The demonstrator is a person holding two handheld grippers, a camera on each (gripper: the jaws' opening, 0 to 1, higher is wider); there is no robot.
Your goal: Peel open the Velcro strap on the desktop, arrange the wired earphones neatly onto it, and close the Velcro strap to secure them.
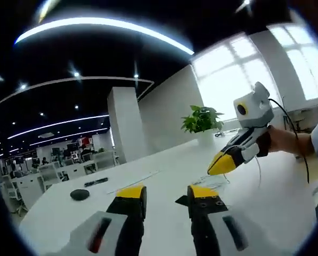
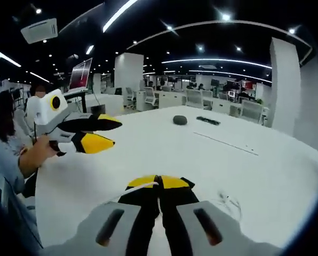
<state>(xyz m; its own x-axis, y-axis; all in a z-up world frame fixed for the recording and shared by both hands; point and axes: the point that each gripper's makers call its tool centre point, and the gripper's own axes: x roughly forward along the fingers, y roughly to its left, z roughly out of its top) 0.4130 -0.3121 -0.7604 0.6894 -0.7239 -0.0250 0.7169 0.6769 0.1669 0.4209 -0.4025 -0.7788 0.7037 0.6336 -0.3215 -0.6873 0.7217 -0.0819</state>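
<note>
Our right gripper (image 2: 159, 184) has its fingers pressed together, and a thin white run of the earphones (image 2: 139, 188) crosses their yellow tips, so we judge they are pinching the cable. The rest of it lies loose on the white surface (image 2: 164, 149) at about 4 o'clock from those tips in the right gripper view. In the left gripper view that same gripper comes in at 2 o'clock, with the cable hanging from it to the surface. Our left gripper (image 1: 167, 193) has its fingers spread and nothing between them. A small black piece (image 1: 181, 201) sits against the inner edge of its right-side finger; it may be the strap, but we cannot tell for sure. What the next move turns on is that the cable lies beyond the left tips and off toward 1 o'clock, nearer the right gripper, while the black piece sits by the left. We judge the right should carry the cable across to the left.
</note>
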